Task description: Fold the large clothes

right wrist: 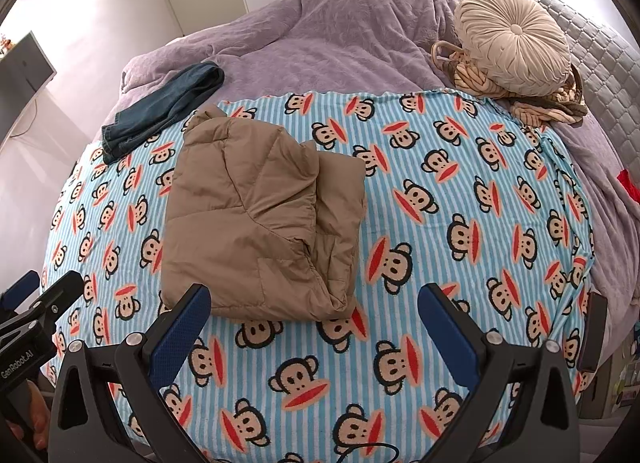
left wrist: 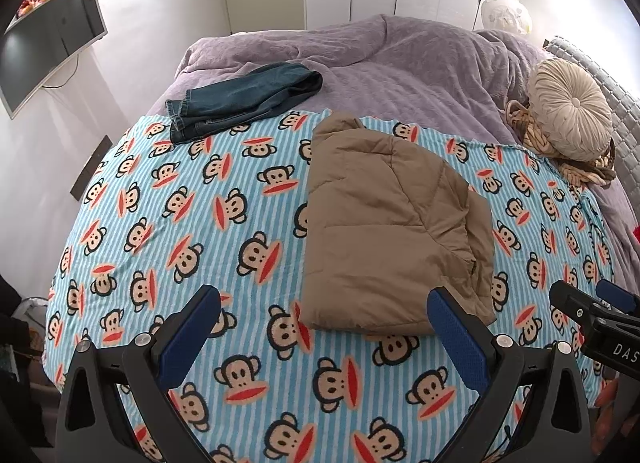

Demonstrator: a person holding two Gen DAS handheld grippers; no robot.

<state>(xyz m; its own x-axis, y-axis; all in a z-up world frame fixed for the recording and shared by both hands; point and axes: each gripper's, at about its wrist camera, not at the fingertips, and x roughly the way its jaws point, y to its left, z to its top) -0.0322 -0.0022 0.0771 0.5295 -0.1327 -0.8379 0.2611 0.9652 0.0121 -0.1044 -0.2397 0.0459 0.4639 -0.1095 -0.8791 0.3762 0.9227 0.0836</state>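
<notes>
On the monkey blanket (right wrist: 440, 223), folded jacket (right wrist: 256, 223) lies beyond both open claws.

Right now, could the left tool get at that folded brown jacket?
Probably yes. The left tool is open and holds nothing, and the brown jacket lies just ahead on the monkey blanket with nothing between them.

Each gripper has black wedge-shaped arms with triangular cut-outs, silver round screws at the joints, and blue dimpled pads lining the inner faces of both fingers. The left gripper (left wrist: 324, 323) matches the right gripper (right wrist: 314, 319). White lettering marks their black bodies.
</notes>
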